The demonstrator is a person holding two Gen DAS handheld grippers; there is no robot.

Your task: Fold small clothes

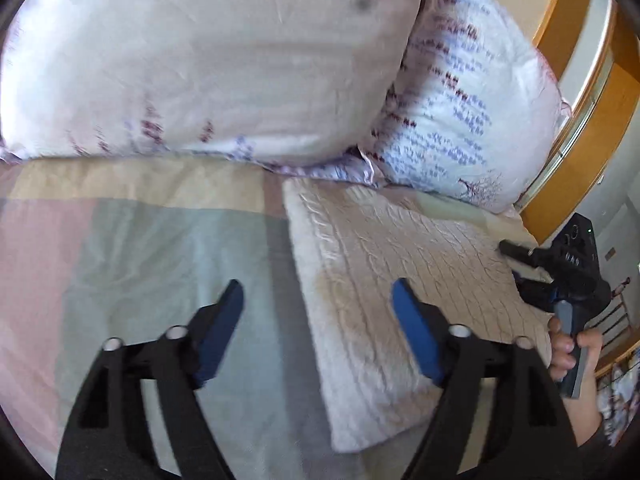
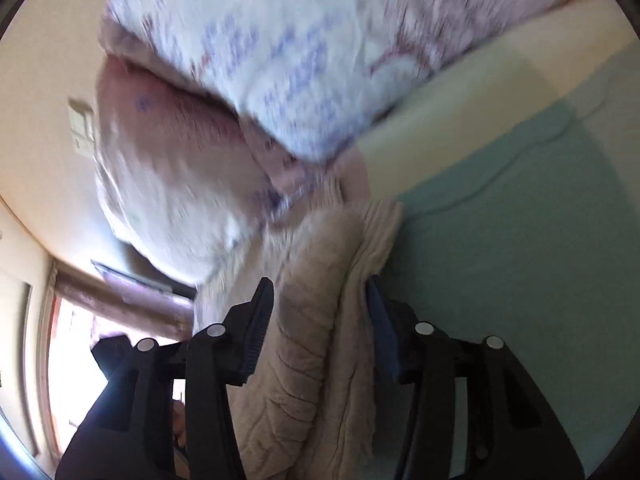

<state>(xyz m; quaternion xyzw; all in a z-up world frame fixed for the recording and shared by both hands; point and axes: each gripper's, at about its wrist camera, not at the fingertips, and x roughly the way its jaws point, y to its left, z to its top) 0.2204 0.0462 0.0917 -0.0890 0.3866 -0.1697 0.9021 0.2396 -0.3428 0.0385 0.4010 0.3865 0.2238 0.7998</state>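
A folded cream knitted garment (image 1: 384, 296) lies flat on the bed sheet, below the pillows. My left gripper (image 1: 318, 292) is open and empty, hovering over the garment's left edge. My right gripper (image 2: 320, 292) shows in the left wrist view (image 1: 520, 264) at the garment's right edge. In the right wrist view its jaws stand on either side of the thick folded edge of the garment (image 2: 316, 320), partly closed, with cloth bunched between them. Whether the fingers (image 2: 256, 328) press the cloth I cannot tell.
Two white pillows with purple print (image 1: 224, 60) (image 1: 472, 120) lie at the head of the bed. The sheet (image 1: 160, 240) has pastel pink, green and beige blocks. A wooden headboard (image 1: 576, 128) stands at the right. A window (image 2: 76, 340) is behind the right gripper.
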